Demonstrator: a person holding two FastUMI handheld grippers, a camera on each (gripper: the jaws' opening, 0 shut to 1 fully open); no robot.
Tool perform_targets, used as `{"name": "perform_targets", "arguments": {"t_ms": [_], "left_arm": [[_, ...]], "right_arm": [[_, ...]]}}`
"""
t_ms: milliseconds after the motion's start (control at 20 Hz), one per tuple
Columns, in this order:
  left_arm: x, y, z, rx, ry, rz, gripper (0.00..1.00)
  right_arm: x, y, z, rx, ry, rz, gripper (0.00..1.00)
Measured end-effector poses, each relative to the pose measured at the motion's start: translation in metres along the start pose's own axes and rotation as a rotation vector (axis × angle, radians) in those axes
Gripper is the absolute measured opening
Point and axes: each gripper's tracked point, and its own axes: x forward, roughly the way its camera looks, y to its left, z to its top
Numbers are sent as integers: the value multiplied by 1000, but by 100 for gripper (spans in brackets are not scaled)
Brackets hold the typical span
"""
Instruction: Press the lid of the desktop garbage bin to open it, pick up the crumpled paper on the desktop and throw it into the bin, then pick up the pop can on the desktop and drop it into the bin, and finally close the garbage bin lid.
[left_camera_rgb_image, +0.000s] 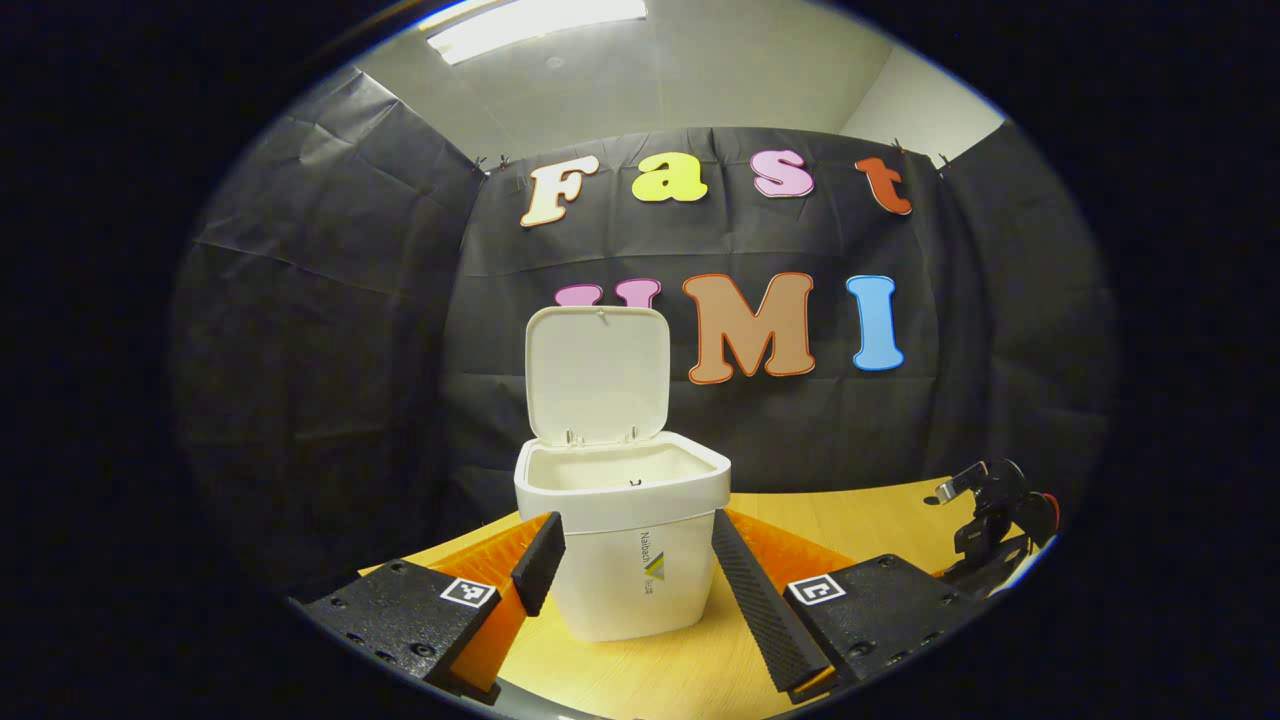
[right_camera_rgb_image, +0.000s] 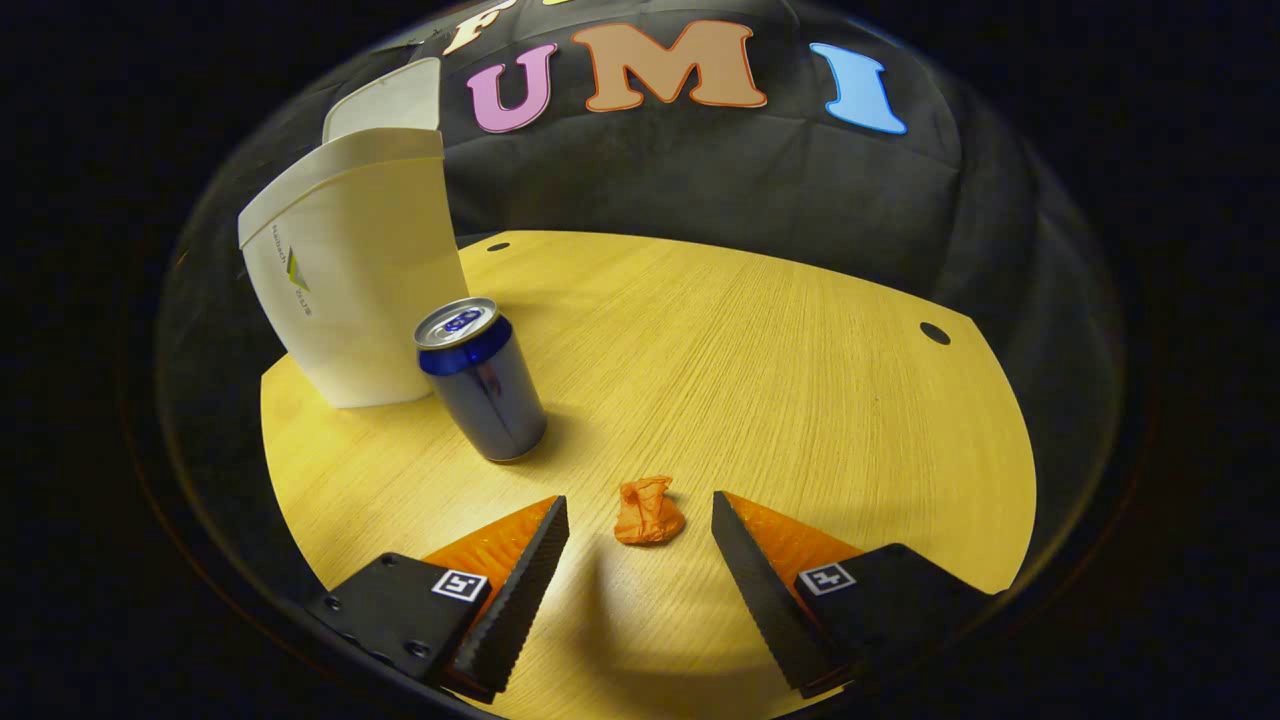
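Observation:
The white desktop bin (left_camera_rgb_image: 628, 540) stands on the wooden table with its lid (left_camera_rgb_image: 598, 373) swung up and open. My left gripper (left_camera_rgb_image: 636, 545) is open, one finger on each side of the bin's body without pressing it. In the right gripper view the same bin (right_camera_rgb_image: 350, 270) stands at the left, and a blue pop can (right_camera_rgb_image: 482, 380) stands upright just in front of it. A small crumpled orange paper (right_camera_rgb_image: 648, 511) lies on the table between the spread fingers of my right gripper (right_camera_rgb_image: 640, 515), which is open just above the tabletop.
The other gripper (left_camera_rgb_image: 990, 520) shows at the far right of the left gripper view, over the table edge. The wooden tabletop (right_camera_rgb_image: 780, 350) has two small dark holes near its far edge. Black cloth walls close in the back and sides.

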Motion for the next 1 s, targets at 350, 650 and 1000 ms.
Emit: {"name": "perform_targets", "arguments": {"t_ms": [350,650,1000], "left_arm": [[-3,10,-8,-5,21,60,90],[-5,5,-13,-32,34,63,90],[-6,-2,-8,-25,18,45,90]], "right_arm": [[16,-4,-12,21,68,26,57],[19,-5,-15,-17,73,38,29],[8,-8,-3,-46,27,31,16]]}}
